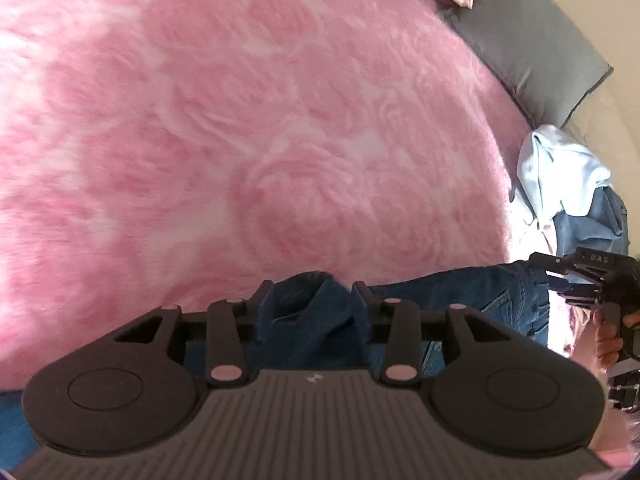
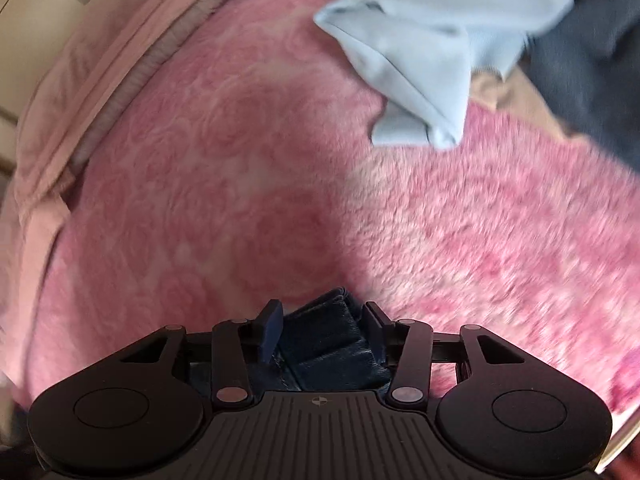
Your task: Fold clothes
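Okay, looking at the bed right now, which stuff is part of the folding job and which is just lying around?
Part of the job:
- dark blue jeans, denim bunched between the fingers of both the left gripper and right gripper
- light blue garment, waiting unfolded
- lighter denim piece under it

Just lying about:
- pink fleece blanket
- grey pillow
- pink pillow

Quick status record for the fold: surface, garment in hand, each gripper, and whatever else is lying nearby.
surface: pink fluffy blanket
garment: blue jeans, stretched between both grippers
left gripper: jaws parted, denim bunched between them, grip unclear
right gripper: jaws wide, folded denim between them, grip unclear
nearby: light blue garment; grey pillow
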### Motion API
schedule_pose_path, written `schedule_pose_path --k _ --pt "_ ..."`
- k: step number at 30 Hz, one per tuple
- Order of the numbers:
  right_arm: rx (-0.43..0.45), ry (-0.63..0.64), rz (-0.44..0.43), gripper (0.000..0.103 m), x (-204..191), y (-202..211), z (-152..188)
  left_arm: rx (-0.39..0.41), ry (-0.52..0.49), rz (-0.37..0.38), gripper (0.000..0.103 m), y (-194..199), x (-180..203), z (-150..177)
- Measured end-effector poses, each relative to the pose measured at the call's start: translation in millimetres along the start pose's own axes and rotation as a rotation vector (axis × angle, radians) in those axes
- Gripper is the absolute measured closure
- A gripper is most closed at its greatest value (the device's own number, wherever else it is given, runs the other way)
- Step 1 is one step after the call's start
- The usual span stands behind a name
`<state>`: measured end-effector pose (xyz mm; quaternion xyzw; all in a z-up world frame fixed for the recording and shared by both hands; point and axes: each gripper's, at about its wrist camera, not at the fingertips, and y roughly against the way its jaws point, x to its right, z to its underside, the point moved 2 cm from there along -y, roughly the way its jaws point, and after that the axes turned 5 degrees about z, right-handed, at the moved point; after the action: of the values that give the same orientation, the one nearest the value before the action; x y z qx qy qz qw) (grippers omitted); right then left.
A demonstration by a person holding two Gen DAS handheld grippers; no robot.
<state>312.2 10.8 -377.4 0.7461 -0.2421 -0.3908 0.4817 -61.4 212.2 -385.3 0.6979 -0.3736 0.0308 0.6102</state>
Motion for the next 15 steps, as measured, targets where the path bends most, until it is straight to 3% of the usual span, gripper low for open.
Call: schedule_pose_path --k 1,2,3,4,5,8,10,15 --pt "-0.006 -0.004 -0.007 0.056 2 -1 -2 -0.023 0.018 0.01 0.07 -9 -3 -2" --pt "-0.006 0.011 -0.011 0.062 2 -1 -3 -0.047 0.037 0.02 0.082 -17 -6 -4" --pt "0.004 0.038 -0.006 0.073 2 1 -2 -0.057 0.06 0.051 0.098 -23 -9 -6" --pt "0.018 0.07 0.004 0.091 1 3 -1 -0.047 0.089 0.077 0.099 -23 -13 -6" --pt "0.03 0.097 0.012 0.1 0 6 1 -0.017 0.101 0.092 0.103 -20 -16 -6" --pt "0.045 0.156 0.045 0.102 2 10 11 0.098 0.095 0.145 0.103 -6 -26 -4" --pt "0.034 0.155 0.075 0.102 7 7 20 0.135 0.08 0.162 0.102 -5 -33 1" --pt "0.088 0.131 0.11 0.102 15 2 35 0.154 -0.08 0.091 0.1 -32 -30 5"
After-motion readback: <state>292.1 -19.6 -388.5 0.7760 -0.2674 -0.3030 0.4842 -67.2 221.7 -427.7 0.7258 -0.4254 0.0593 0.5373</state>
